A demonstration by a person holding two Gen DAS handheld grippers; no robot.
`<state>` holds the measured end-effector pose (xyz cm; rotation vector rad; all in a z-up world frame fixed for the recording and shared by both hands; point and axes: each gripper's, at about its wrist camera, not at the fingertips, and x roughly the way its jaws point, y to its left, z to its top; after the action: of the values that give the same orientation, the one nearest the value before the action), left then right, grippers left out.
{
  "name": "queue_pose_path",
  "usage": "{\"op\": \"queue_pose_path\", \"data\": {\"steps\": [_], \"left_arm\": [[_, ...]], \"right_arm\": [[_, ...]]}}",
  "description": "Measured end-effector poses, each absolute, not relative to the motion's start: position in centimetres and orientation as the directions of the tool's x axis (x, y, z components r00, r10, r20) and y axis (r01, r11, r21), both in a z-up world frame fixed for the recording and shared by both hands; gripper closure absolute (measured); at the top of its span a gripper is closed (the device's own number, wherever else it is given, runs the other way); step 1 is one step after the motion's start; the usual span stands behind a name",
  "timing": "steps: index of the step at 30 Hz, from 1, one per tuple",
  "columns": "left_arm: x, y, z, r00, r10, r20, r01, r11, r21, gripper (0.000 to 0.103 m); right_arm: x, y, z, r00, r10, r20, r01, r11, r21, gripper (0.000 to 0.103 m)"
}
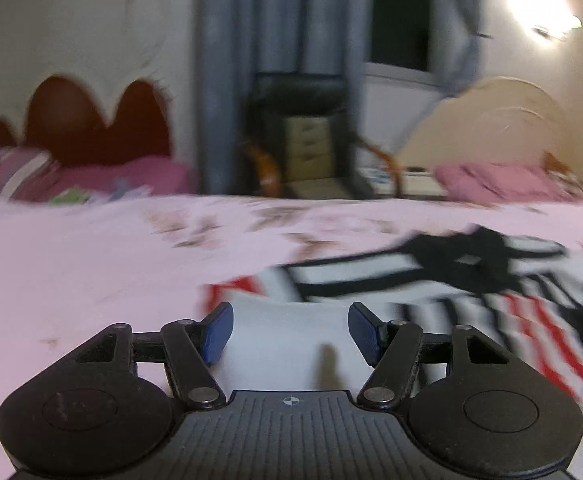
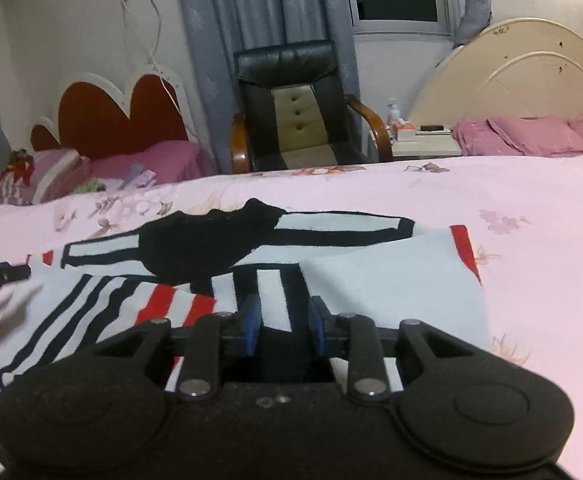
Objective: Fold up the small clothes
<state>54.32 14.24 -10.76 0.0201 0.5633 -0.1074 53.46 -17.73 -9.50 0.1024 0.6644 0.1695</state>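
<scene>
A small white garment [image 2: 391, 280] with black and red stripes and a black collar lies spread on the pink bedsheet [image 2: 539, 288]. One side is folded over, showing a plain white panel. My right gripper [image 2: 284, 326] hovers over the garment's near edge. Its blue pads [image 2: 251, 326] stand a narrow gap apart, and the striped cloth lies under them, not pinched. In the blurred left wrist view the garment [image 1: 351, 276] stretches off to the right. My left gripper [image 1: 291, 332] is open wide over a white corner of it, with its pads clear of the cloth.
A black leather armchair [image 2: 291, 112] stands past the bed's far edge, in front of grey curtains [image 2: 219, 40]. A nightstand [image 2: 419, 140] with small items is to its right. Pink pillows [image 2: 531, 136] and a cream headboard are at the far right, a red headboard [image 2: 111, 120] at the far left.
</scene>
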Motion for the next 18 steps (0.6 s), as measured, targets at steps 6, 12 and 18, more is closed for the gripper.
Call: {"op": "queue_pose_path", "data": {"steps": [6,12,18], "left_arm": [[53.6,7.1,-12.7,0.775,-0.172,-0.609,0.215,0.977,-0.002,0.039],[52.9,7.1,-12.6,0.792,-0.141,-0.593,0.185,0.983,0.014,0.033],[50.7,5.2,-12.2,0.793,-0.184,-0.581,0.229,0.973,0.003,0.033]], "right_arm": [[53.5,-16.7,-11.6,0.735,0.166,-0.658,-0.125,0.986,0.108,0.076],[52.7,-18.6,-11.3,0.735,0.125,-0.667,-0.077,0.992,0.102,0.076],[50.5,-18.1,-10.0,0.756,0.217,-0.617,-0.171,0.976,0.133,0.073]]}}
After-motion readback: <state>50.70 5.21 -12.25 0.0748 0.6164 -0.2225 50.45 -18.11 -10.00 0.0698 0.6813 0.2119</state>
